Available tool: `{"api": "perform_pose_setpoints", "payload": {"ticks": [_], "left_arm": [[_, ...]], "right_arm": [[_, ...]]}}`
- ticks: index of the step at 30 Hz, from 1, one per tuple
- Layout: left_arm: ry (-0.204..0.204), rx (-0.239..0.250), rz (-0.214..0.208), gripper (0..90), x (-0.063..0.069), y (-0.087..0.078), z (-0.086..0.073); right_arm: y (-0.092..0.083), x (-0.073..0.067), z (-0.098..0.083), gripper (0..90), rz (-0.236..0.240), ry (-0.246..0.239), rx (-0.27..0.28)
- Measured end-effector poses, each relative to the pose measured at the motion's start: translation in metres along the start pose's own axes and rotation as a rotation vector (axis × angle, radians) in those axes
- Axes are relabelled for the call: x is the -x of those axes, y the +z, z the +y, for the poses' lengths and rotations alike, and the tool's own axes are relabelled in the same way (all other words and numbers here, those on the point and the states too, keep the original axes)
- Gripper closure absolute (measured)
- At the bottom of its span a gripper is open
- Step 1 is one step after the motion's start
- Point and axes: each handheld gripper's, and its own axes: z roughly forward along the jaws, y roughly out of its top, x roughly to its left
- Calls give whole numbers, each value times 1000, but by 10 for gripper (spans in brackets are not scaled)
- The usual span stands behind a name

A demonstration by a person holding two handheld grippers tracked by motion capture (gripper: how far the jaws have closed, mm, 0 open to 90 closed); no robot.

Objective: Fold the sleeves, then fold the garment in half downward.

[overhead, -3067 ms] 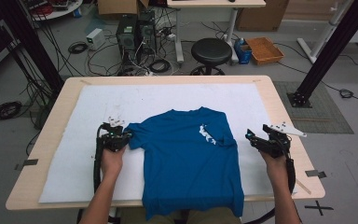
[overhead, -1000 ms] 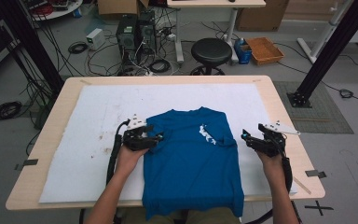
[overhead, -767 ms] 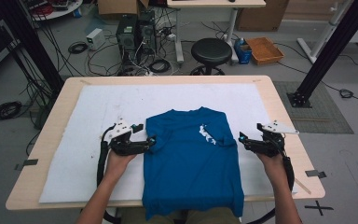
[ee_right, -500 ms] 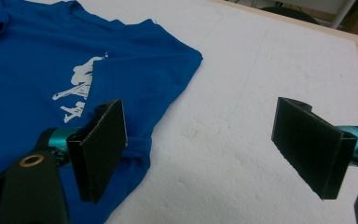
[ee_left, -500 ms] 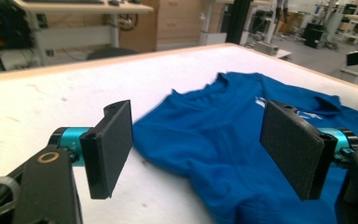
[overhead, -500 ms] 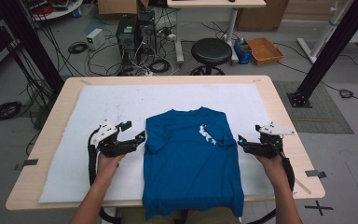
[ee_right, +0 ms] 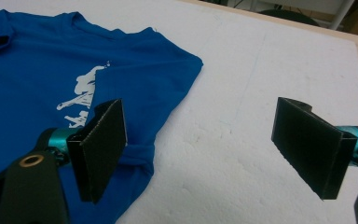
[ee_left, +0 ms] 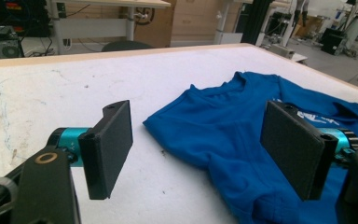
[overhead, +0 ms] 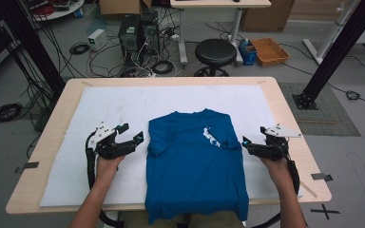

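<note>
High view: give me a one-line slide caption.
Blue T-shirt with both sleeves folded in, flanked by two open hand-held grippers, left and right.

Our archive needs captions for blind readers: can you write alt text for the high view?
A blue T-shirt lies with sleeves folded in on a white-covered table. An open hand-held gripper rests at each side, left and right, neither touching it.

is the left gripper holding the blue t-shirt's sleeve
No: in the left gripper view the left gripper stands open with nothing between its pads, and the blue t-shirt lies flat on the white mat.
</note>
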Motion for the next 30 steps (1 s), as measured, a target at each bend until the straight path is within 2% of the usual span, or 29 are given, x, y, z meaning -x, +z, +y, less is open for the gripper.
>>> {"api": "perform_pose_setpoints", "payload": {"ticks": [9,13,22,26,30], "left_arm": [[13,-20,7,252,1,1,-2],[-8,-24,12,253,-1,2,-4],[-7,-54,39,254,-3,4,-5],[-8,-105,79,255,-5,10,-3],[2,-170,105,285,-8,25,4]], "right_arm": [[2,0,-1,174,4,17,-3],[4,-1,1,174,3,21,-5],[5,0,1,174,2,31,-2],[6,0,1,175,6,40,-3],[9,-1,2,174,12,44,-8]]}}
